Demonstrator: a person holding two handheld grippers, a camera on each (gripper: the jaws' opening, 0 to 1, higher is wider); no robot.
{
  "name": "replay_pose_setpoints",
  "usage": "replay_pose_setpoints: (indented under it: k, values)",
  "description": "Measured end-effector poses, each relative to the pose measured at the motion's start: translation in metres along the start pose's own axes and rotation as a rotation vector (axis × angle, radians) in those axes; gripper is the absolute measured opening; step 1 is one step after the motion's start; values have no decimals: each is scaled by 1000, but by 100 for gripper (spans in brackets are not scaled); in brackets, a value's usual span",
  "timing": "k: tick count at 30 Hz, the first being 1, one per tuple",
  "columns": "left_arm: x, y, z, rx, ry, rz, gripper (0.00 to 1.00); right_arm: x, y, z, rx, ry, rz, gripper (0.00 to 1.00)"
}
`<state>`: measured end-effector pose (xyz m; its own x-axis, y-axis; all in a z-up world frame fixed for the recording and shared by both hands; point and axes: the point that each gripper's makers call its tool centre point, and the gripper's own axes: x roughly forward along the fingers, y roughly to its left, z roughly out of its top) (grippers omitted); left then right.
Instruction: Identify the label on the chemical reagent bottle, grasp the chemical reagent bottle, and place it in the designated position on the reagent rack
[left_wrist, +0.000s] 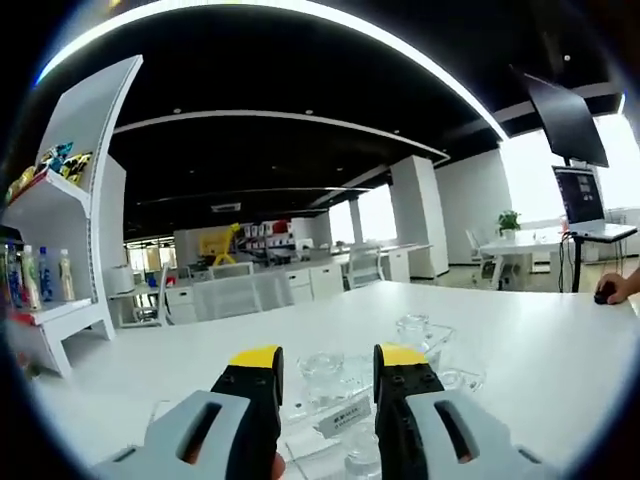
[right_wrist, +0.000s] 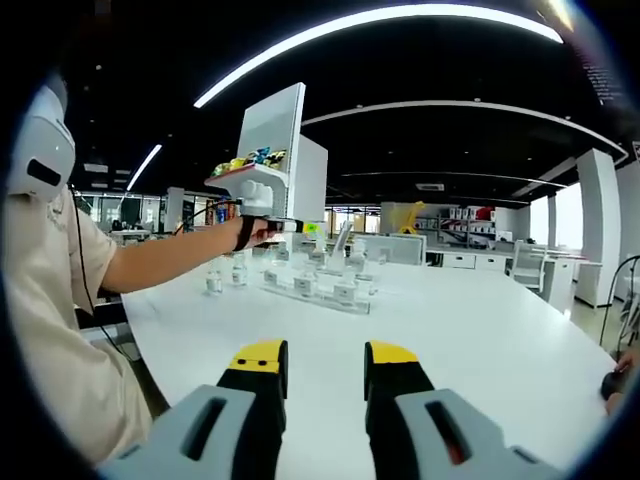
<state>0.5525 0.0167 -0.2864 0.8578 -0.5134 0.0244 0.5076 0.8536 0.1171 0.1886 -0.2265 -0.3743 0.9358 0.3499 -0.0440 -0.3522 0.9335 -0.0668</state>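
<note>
- While you hold the left gripper (left_wrist: 327, 375) above the white table (left_wrist: 520, 370), its yellow-tipped jaws stand apart with nothing between them; the clear rack (left_wrist: 335, 415) with glass bottles (left_wrist: 412, 330) lies just beyond and below them.
- Looking through the right gripper view, your left arm (right_wrist: 170, 255) reaches over the table toward that rack (right_wrist: 320, 290), and small bottles (right_wrist: 214, 283) stand just left of it.
- Your right gripper (right_wrist: 322, 372) hovers over bare tabletop, well short of the rack, its jaws spread and empty.
</note>
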Motion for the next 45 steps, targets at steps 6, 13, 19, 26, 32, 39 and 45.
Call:
replay_pose_setpoints:
  k: [6, 13, 19, 26, 32, 39, 45]
  values:
    - [-8, -3, 8, -5, -12, -6, 37, -1, 3, 3, -3, -10, 7, 30]
    - [-13, -7, 9, 1, -9, -20, 37, -2, 0, 10, -9, -23, -1, 30]
    - [-18, -5, 6, -7, 9, -26, 37, -2, -1, 11, -10, -25, -6, 30]
    - [-35, -7, 12, -19, -3, -33, 37, -3, -2, 10, -5, -28, -14, 30]
    - [-50, -5, 18, -14, -11, -33, 37, -4, 0, 10, -6, -31, -10, 30]
    - [-75, 1, 24, -1, -22, -27, 37, -3, 1, 8, 1, -33, -10, 30]
    - [-91, 3, 33, 20, -34, -26, 37, -3, 5, 13, -4, -46, -6, 30]
